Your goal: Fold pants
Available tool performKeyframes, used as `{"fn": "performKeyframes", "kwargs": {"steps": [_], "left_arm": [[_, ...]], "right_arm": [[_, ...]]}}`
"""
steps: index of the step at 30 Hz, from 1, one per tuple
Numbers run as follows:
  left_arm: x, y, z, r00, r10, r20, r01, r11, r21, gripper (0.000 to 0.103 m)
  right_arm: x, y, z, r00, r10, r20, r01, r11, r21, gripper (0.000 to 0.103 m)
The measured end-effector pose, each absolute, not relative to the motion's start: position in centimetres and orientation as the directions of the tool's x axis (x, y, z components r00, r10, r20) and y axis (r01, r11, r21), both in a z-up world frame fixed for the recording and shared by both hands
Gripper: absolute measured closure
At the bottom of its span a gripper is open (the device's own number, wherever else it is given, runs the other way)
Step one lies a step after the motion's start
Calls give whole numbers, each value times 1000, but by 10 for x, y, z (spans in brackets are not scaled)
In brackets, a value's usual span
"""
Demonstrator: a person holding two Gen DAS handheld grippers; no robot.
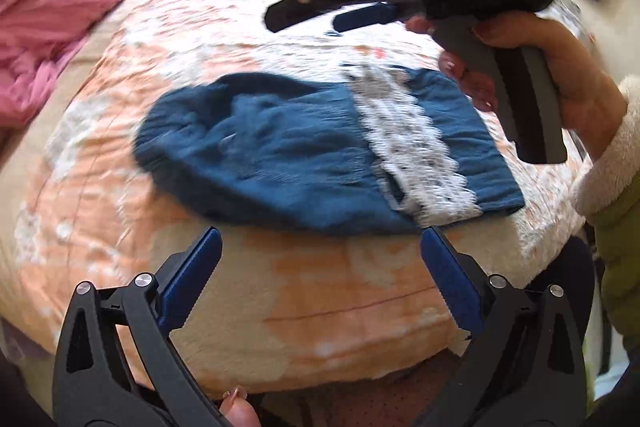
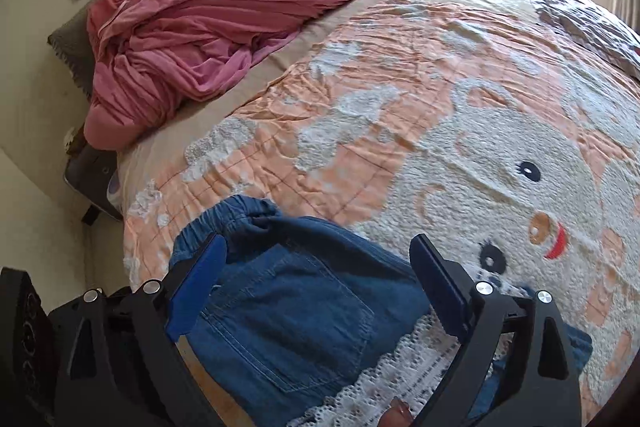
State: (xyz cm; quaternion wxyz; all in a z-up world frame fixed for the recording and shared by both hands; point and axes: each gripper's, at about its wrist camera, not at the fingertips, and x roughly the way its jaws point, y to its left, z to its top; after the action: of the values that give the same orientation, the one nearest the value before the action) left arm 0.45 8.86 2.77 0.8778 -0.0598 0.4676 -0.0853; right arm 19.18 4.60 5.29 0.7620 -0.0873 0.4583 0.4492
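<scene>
Already folded, the blue pants with their white lace trim lay on the peach bedspread, at twelve o'clock from the left gripper. Both it and the right gripper gaped wide, gripping nothing.

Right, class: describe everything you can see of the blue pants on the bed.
The pants are blue denim, folded into a compact bundle lying flat on the peach and white bedspread. An elastic gathered waistband, a stitched back pocket and a white lace trim show. Nothing grips them: both the left gripper and the right gripper are open, with no pad pressing on the cloth.
</scene>
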Motion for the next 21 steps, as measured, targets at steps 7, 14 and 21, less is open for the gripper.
{"fn": "performKeyframes", "kwargs": {"steps": [7, 14, 21], "left_arm": [[11, 148, 3, 549, -316, -773, -51, 911, -409, 10], [30, 159, -16, 573, -407, -712, -98, 827, -553, 19], [50, 149, -21, 571, -429, -700, -112, 804, -584, 82]], "right_arm": [[183, 121, 29, 18, 559, -829, -841, 457, 290, 11], [195, 166, -10, -126, 465, -876, -822, 446, 355, 58], [207, 121, 12, -131, 597, -791, -787, 422, 449, 78]]}}
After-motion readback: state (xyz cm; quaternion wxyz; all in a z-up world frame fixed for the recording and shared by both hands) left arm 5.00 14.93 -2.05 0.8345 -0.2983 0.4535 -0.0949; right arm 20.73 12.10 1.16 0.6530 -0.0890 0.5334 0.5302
